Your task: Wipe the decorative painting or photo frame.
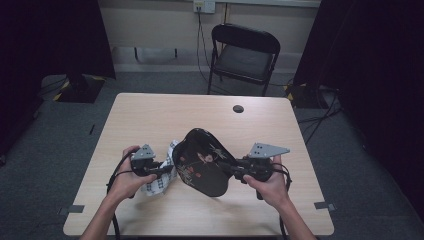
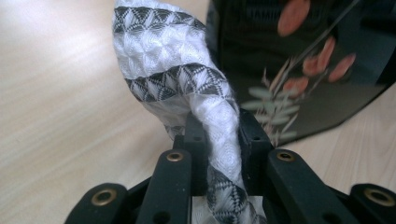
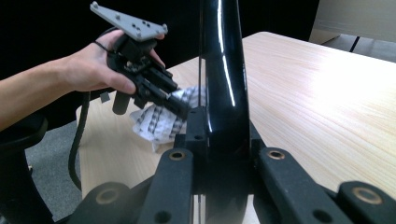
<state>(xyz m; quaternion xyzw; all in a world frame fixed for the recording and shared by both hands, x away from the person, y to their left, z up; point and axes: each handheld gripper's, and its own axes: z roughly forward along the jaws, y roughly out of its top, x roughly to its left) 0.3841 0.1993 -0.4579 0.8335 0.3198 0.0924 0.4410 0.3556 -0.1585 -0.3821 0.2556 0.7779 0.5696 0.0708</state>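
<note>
Right tool (image 1: 231, 167) clamps the rim of the black lacquered tray (image 1: 202, 162), tilted up on edge near the table's (image 1: 150, 110) front edge. Left tool (image 1: 161, 169) pinches the patterned cloth (image 2: 177, 79) beside it; wiping seems underway, so next the cloth must press against the tray's face.

Black shiny tray (image 1: 202, 162) w/ painted leaves & orange-red petals on its inside. It's tipped up on edge, not lying flat, near the middle of the table, toward the front. One rim is pinched, the low rim is close to the tabletop. In the right gripper view it looks thin & tall, seen edge-on.

White cloth (image 2: 177, 79) w/ dark triangle-pattern bands. It's bunched & twisted, squeezed at one part, just beside the tray's left side, rest crumpled on the wood.
</note>
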